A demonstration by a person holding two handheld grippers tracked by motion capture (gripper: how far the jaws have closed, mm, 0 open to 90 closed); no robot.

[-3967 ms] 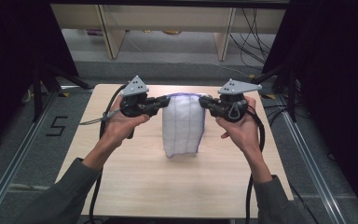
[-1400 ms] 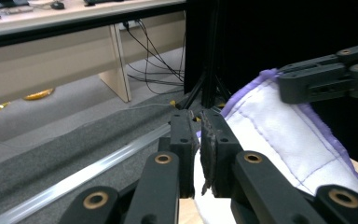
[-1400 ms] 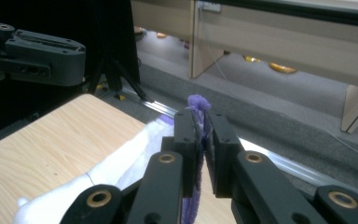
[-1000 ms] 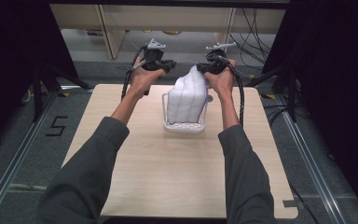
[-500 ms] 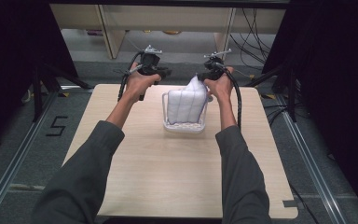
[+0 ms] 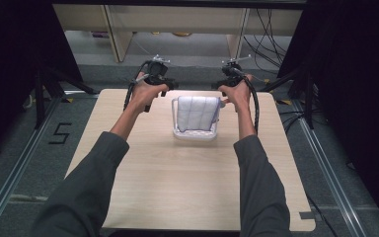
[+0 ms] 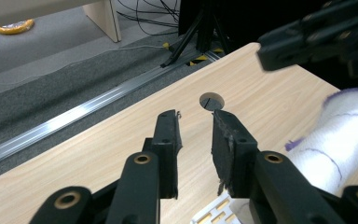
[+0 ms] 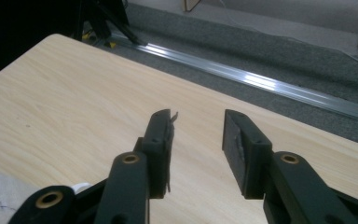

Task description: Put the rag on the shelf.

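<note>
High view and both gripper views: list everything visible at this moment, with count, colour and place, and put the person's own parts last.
Table: one, light wood, centre of the high view.
Cloth: one, white with thin purple grid lines, folded, draped over the rack between the grippers.
Rack: one, white, on the far half of the table, under the cloth.
Hole: one, round, in the tabletop ahead of the left gripper's jaws.
Floor rails: metal, running along the grey floor beside the table.
Cables: several, black, on the floor beyond the table.
Left gripper: black, jaws apart, left of the cloth.
Right gripper: black, jaws apart, right of the cloth.
Forearms: two, grey sleeves, entering from the bottom.
</note>
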